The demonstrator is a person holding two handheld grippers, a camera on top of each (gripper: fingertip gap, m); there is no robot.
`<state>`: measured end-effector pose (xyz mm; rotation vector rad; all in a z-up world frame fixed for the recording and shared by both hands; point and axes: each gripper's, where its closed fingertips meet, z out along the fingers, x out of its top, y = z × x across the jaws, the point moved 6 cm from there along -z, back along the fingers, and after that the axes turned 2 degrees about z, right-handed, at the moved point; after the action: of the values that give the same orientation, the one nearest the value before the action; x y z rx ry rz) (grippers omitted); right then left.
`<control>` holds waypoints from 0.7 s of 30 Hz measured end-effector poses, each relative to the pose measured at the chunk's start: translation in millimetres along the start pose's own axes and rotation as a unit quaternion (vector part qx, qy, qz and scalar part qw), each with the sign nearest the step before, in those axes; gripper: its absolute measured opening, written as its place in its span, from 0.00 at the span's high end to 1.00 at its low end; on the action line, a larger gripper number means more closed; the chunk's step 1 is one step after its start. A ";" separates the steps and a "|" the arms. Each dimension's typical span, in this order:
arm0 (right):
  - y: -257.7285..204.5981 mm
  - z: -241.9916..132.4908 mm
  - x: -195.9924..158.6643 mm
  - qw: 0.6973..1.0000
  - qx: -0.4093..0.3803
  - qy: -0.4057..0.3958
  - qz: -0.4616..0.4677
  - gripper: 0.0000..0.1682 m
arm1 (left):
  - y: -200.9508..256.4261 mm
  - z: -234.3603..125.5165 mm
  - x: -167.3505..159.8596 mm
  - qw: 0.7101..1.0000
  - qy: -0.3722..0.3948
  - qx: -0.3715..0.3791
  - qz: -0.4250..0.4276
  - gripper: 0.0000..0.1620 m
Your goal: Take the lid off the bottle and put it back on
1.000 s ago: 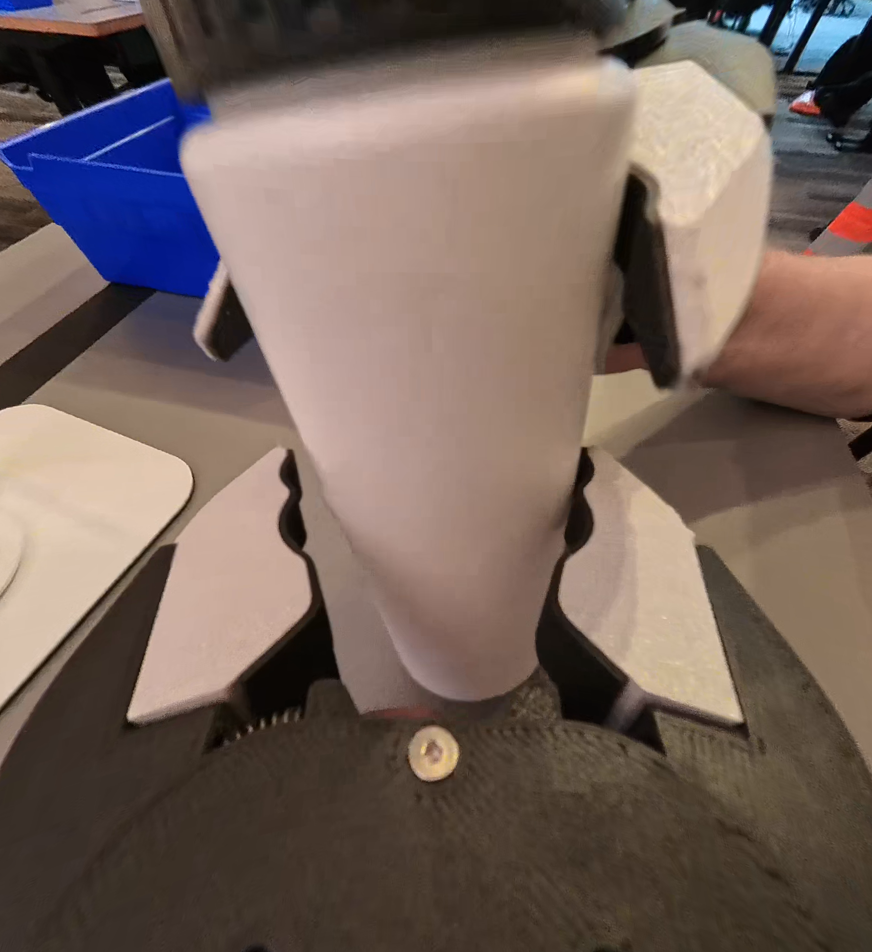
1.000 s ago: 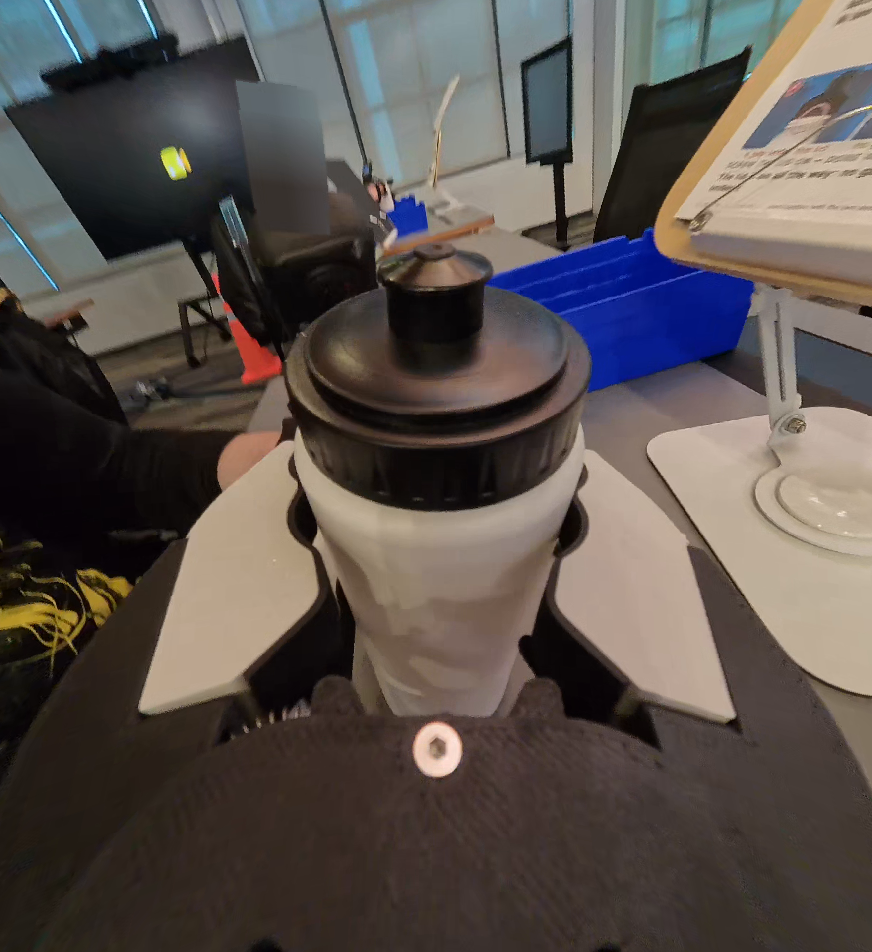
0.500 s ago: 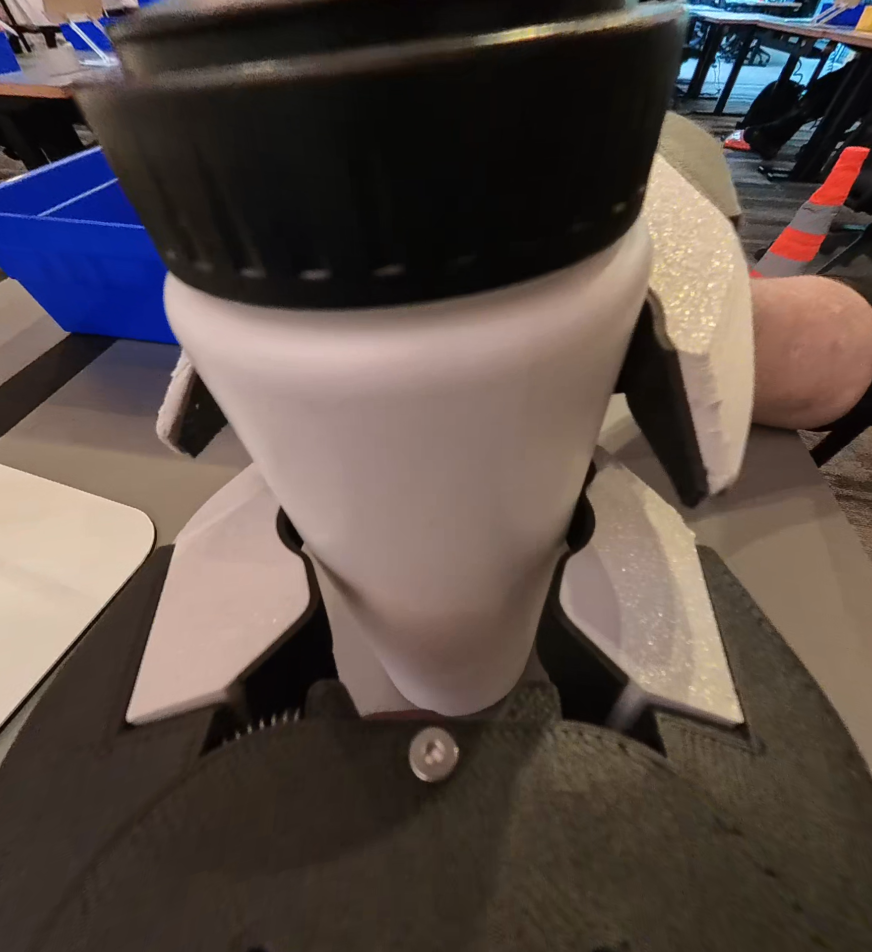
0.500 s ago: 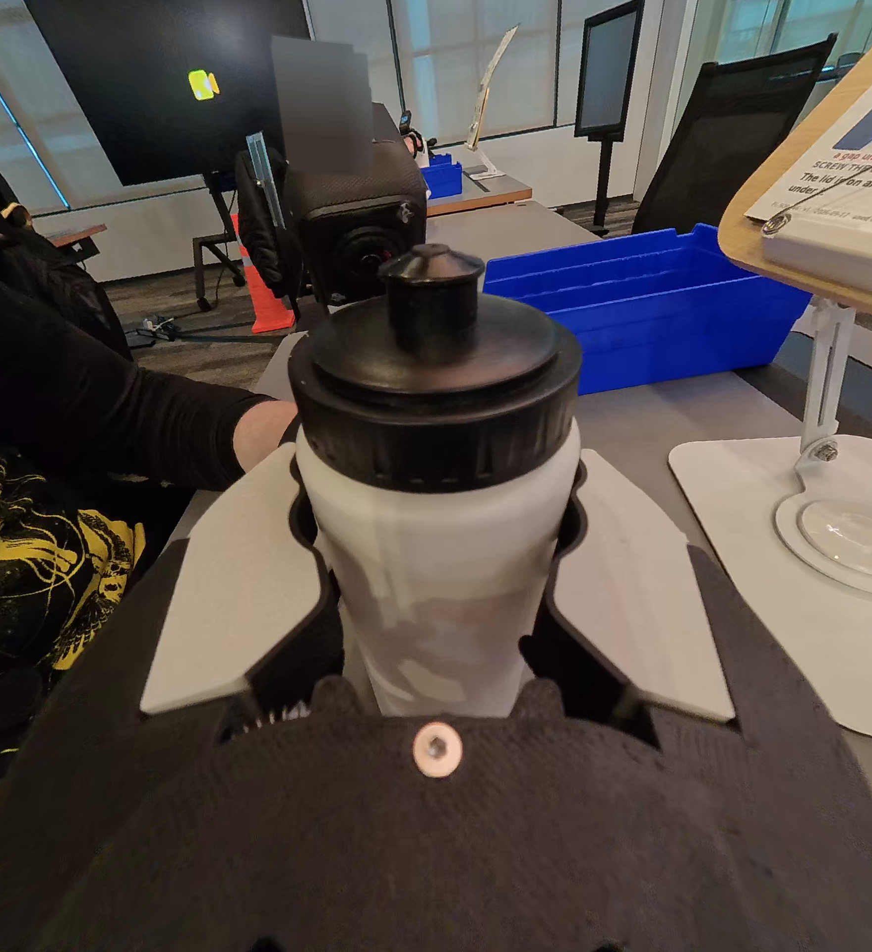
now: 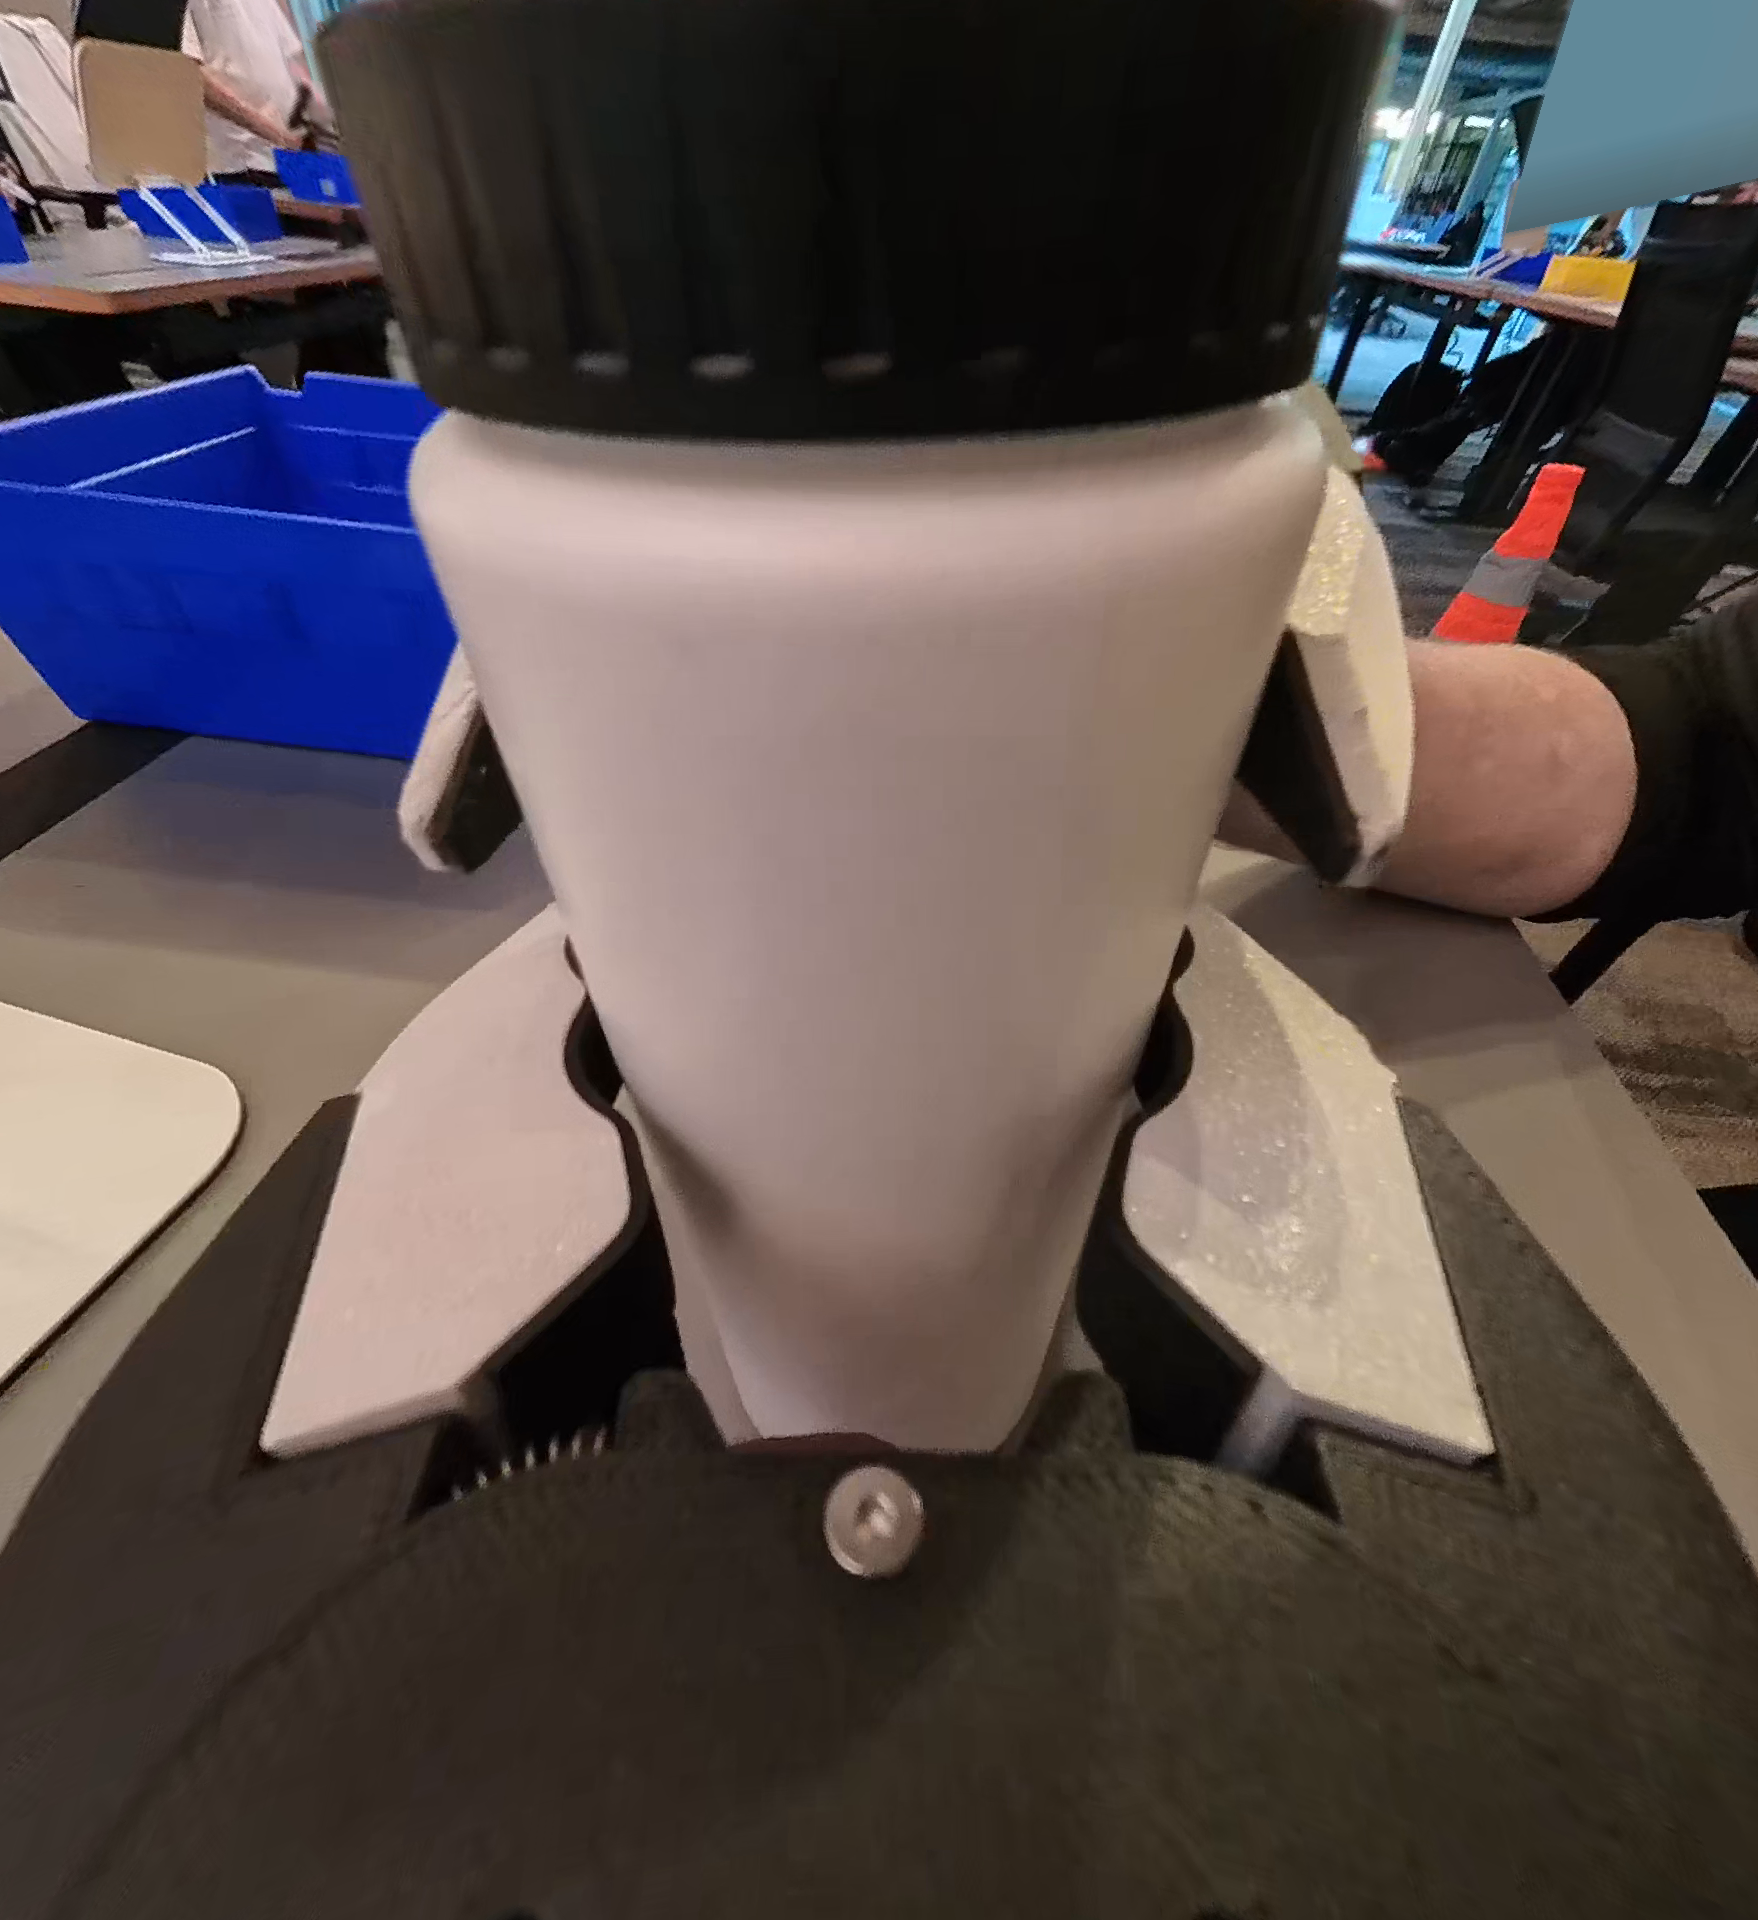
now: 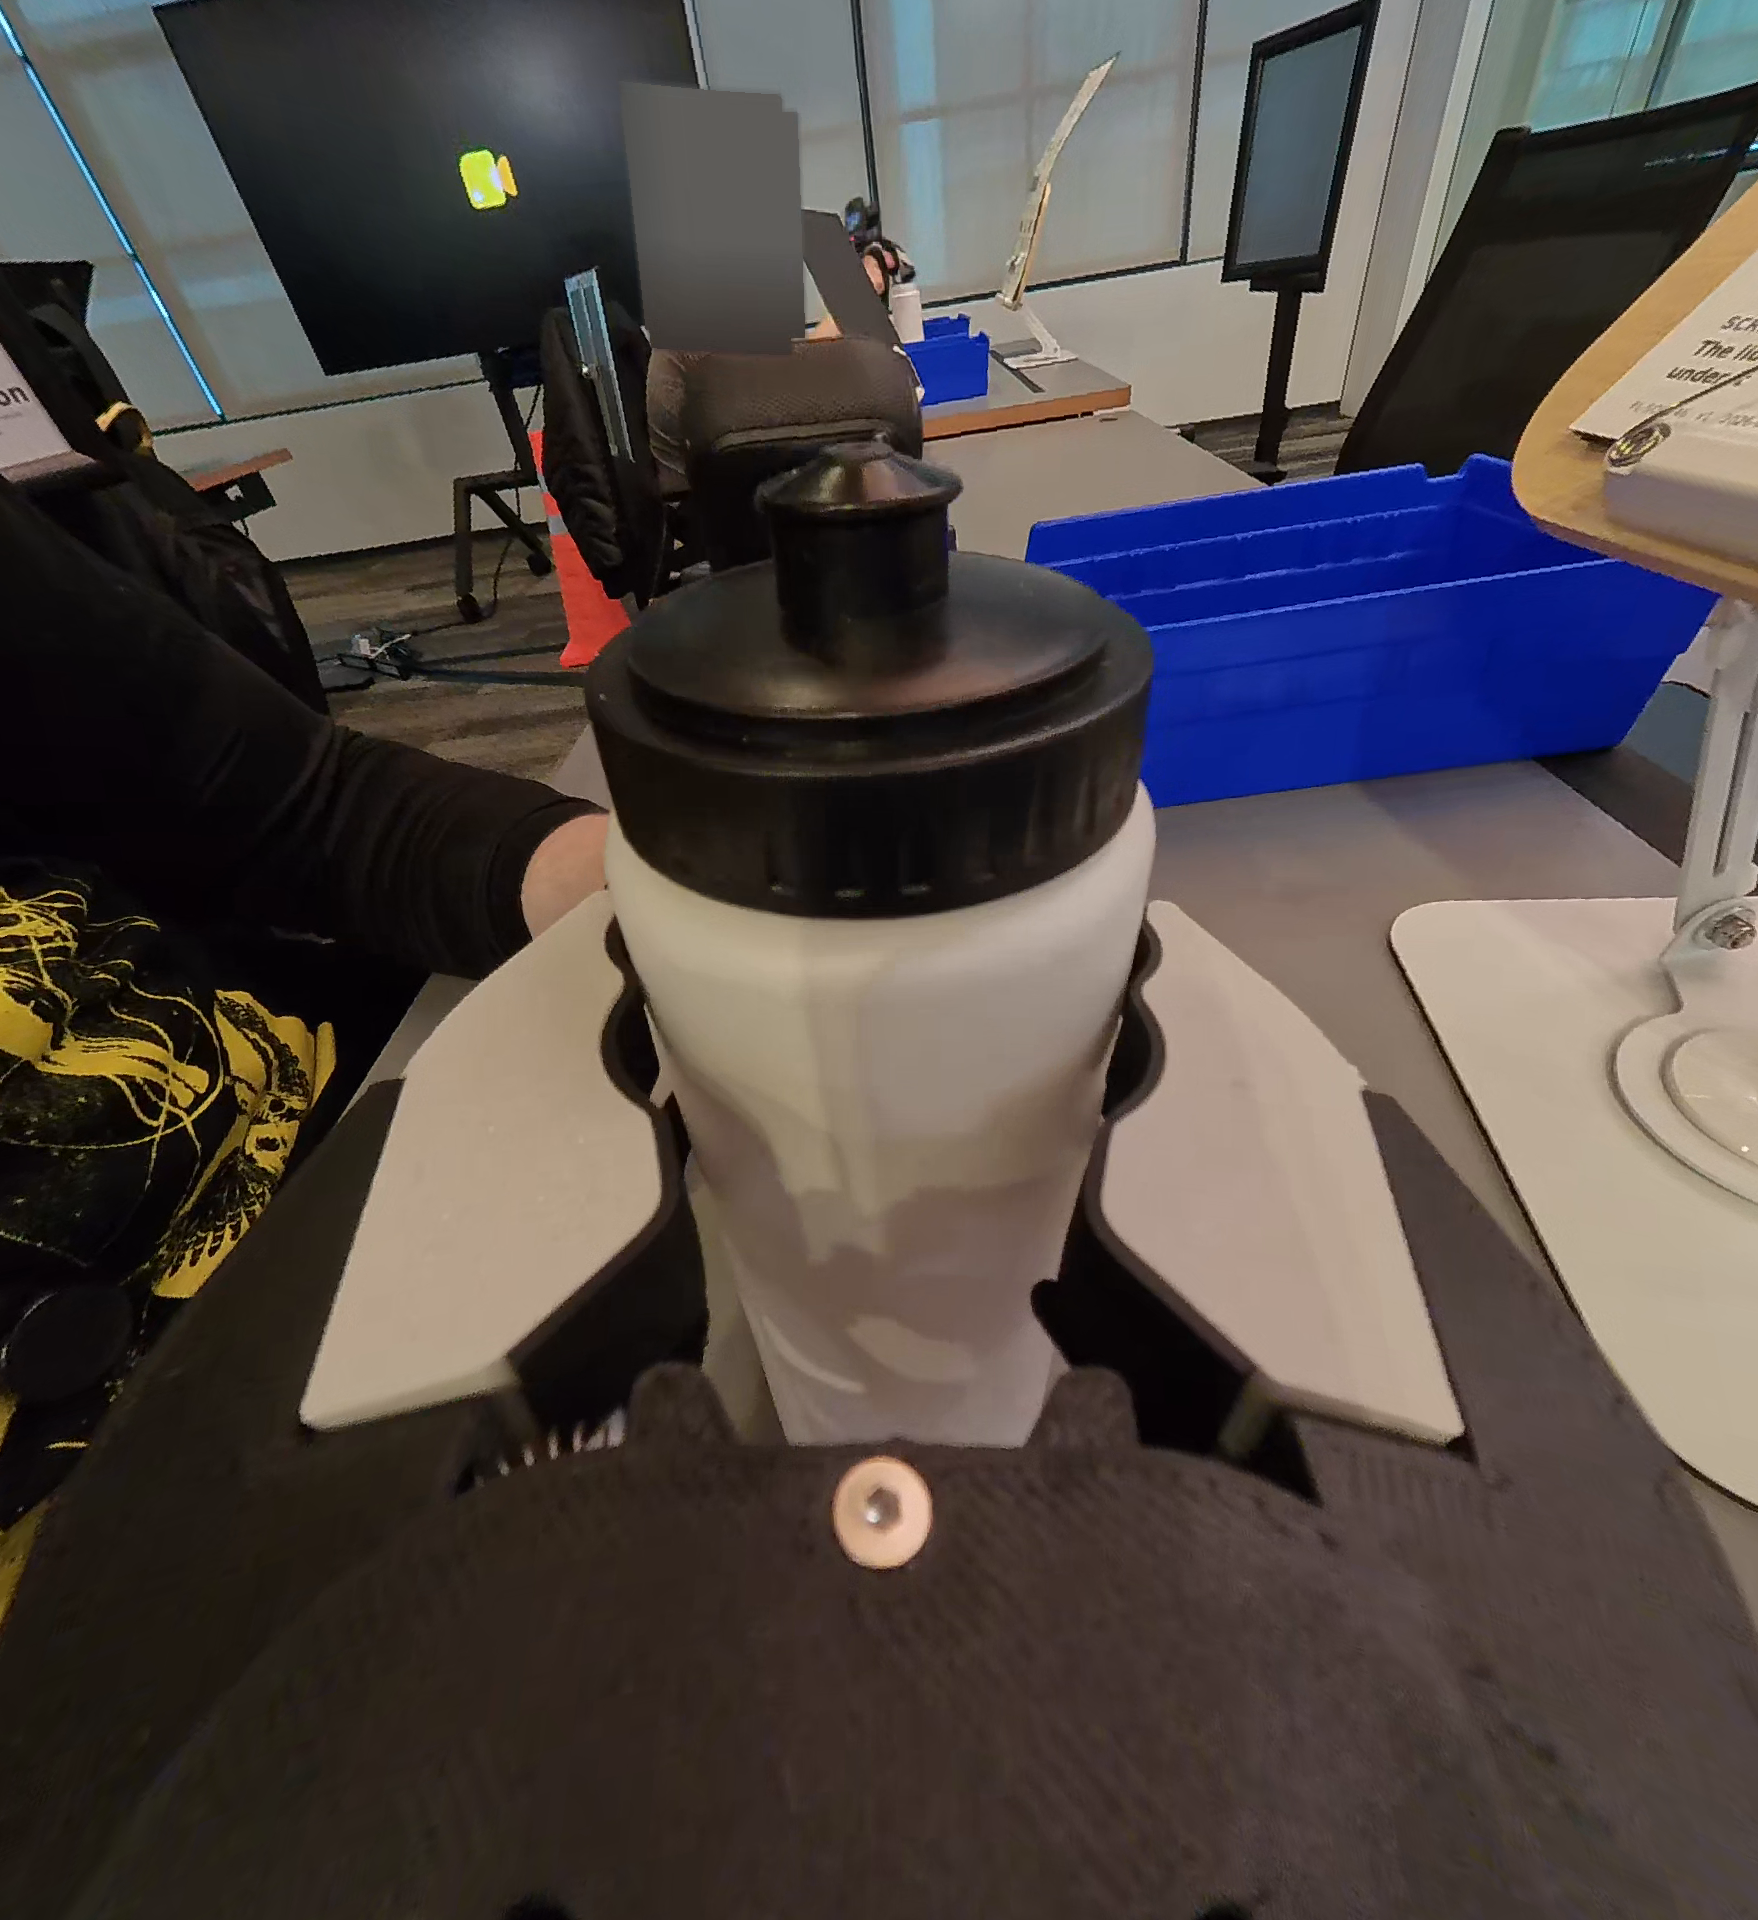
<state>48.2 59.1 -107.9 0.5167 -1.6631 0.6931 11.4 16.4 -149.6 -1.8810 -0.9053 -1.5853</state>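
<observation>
From my left gripper point(image 5: 875, 1049) I see the white bottle point(image 5: 854, 831) standing upright between its fingers point(image 5: 459, 1226), which are clamped on the lower body. Left of those fingers lie a white stand base point(image 5: 44, 1174) on the grey bench point(image 5: 231, 914) and, farther off, a blue bin point(image 5: 189, 582). The black lid point(image 5: 844, 208) sits on the bottle's neck above the fingers. Beyond the bottle the other gripper's white fingers point(image 5: 1342, 707) press both sides of it, with a person's forearm point(image 5: 1509, 779) behind. From my right gripper point(image 6: 880, 1039) its own fingers point(image 6: 501, 1174) are likewise clamped on the bottle point(image 6: 875, 1039), lower body, the lid point(image 6: 870, 748) with its spout seated on top. A black sleeve point(image 6: 179, 748) lies left of the fingers; the blue bin point(image 6: 1374, 623) and stand base point(image 6: 1581, 1143) lie right.
</observation>
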 end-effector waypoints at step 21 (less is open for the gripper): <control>2.2 -2.4 -1.4 1.000 0.004 0.008 0.011 0.48 | -1.1 2.1 -3.2 0.997 0.062 -0.013 -0.045 0.40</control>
<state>48.7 62.3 -109.3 0.4983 -1.6535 0.7181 11.6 18.1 -153.2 -1.7590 -0.9302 -1.7539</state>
